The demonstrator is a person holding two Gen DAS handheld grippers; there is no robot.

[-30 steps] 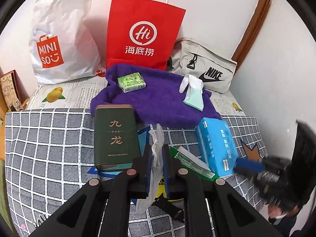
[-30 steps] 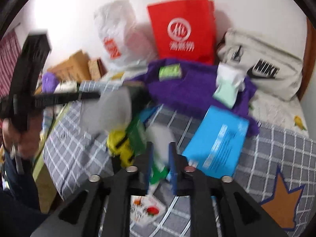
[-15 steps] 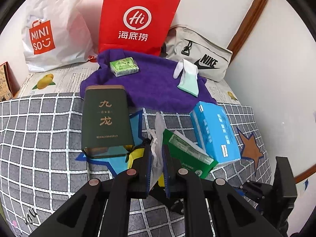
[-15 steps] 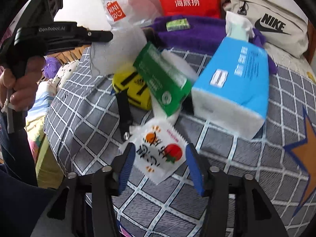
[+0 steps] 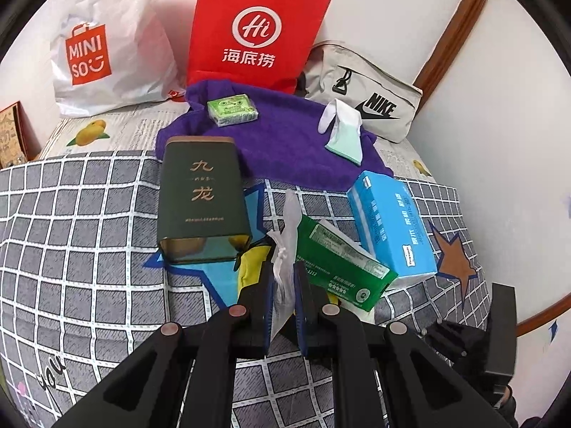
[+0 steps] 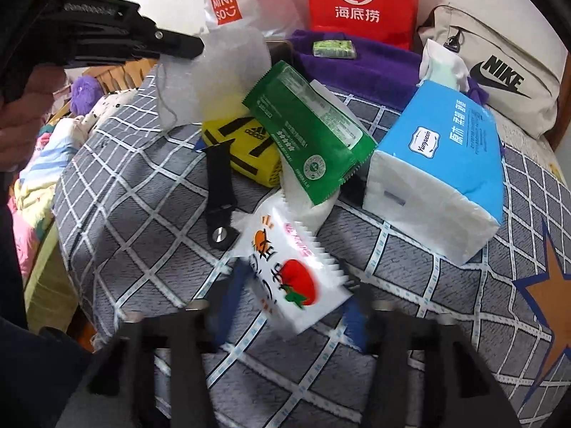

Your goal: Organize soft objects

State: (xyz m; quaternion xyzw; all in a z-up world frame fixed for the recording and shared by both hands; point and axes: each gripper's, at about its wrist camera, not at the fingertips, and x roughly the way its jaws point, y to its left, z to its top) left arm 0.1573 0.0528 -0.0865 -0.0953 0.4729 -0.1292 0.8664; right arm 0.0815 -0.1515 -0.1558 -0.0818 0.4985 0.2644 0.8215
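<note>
Right gripper (image 6: 291,306) closing around white tomato sachet (image 6: 291,274) on checked bedding (image 6: 142,221); green packet (image 6: 307,132) behind.

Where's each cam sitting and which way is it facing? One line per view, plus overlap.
Left wrist: on the left gripper, angled down over the bed toward the wall; its fingers pinch a clear plastic bag.
Right wrist: on the right gripper, jaws closing around a white snack packet; the person's left hand shows.
Shared: blue tissue pack, red bag.
</note>
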